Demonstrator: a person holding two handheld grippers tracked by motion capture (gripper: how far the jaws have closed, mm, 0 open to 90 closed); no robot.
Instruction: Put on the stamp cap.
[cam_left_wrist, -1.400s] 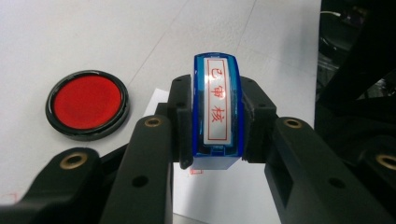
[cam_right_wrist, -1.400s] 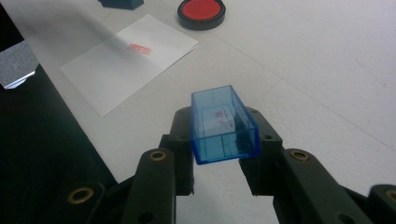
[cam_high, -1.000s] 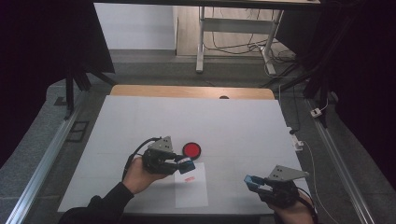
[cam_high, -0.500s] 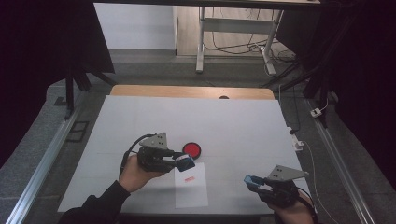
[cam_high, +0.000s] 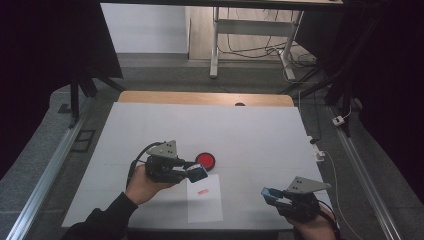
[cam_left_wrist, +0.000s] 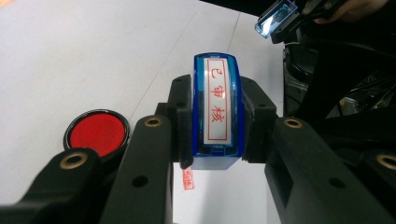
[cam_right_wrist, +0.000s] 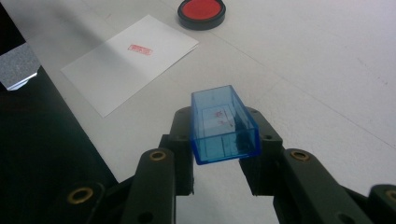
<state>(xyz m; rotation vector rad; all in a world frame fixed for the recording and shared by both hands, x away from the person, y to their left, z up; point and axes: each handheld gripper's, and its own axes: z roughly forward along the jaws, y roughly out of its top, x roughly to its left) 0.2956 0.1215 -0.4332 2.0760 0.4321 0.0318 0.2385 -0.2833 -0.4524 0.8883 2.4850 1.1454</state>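
While right hand-held gripper (cam_high: 272, 195) pinches cap (cam_right_wrist: 223, 125), left one (cam_high: 196, 172), clamping stamp (cam_left_wrist: 217, 108), shifted slightly left.

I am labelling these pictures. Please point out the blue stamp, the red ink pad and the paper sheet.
blue stamp (cam_left_wrist: 217, 105), left gripper view, its labelled top.
red ink pad (cam_high: 205, 160), high view, red centre.
paper sheet (cam_right_wrist: 116, 70), right gripper view, blank white area.

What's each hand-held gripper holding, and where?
Left hand-held gripper: blue stamp, clamped across its sides. Right hand-held gripper: clear blue cap, gripped across its side walls.
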